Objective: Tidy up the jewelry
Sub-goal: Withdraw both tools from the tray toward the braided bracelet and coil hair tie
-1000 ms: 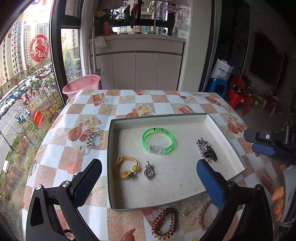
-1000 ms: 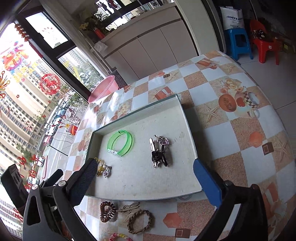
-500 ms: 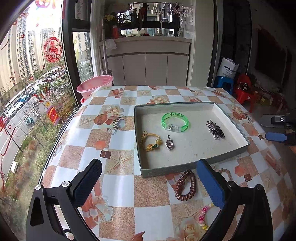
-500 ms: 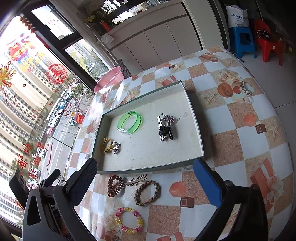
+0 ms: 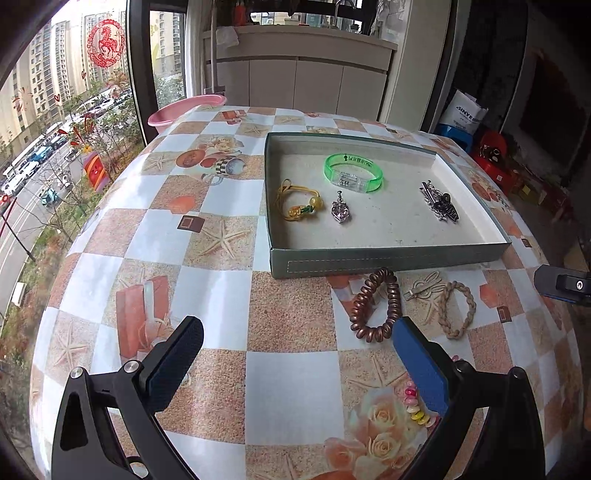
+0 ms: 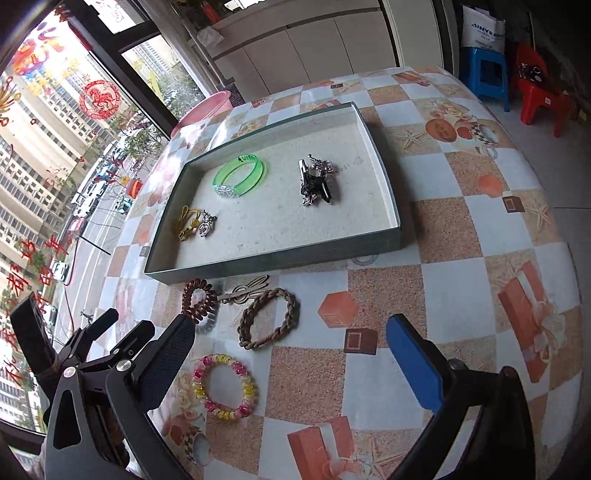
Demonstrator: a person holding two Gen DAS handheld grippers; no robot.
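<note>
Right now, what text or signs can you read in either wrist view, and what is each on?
"SINYE...", cut off: white bag beside the blue stool.
Dark print on the green bracelet: too small to read.
Red characters on the window: mirrored, unreadable.
Red horse paper-cut: no words.

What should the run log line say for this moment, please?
left gripper: open, empty | right gripper: open, empty | tray: four pieces inside | tablecloth: four pieces outside, near tray front | phase: between picks

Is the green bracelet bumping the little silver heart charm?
Apart. The left wrist view shows bare tray floor between the translucent green plastic bracelet and the silver heart-shaped charm.
</note>
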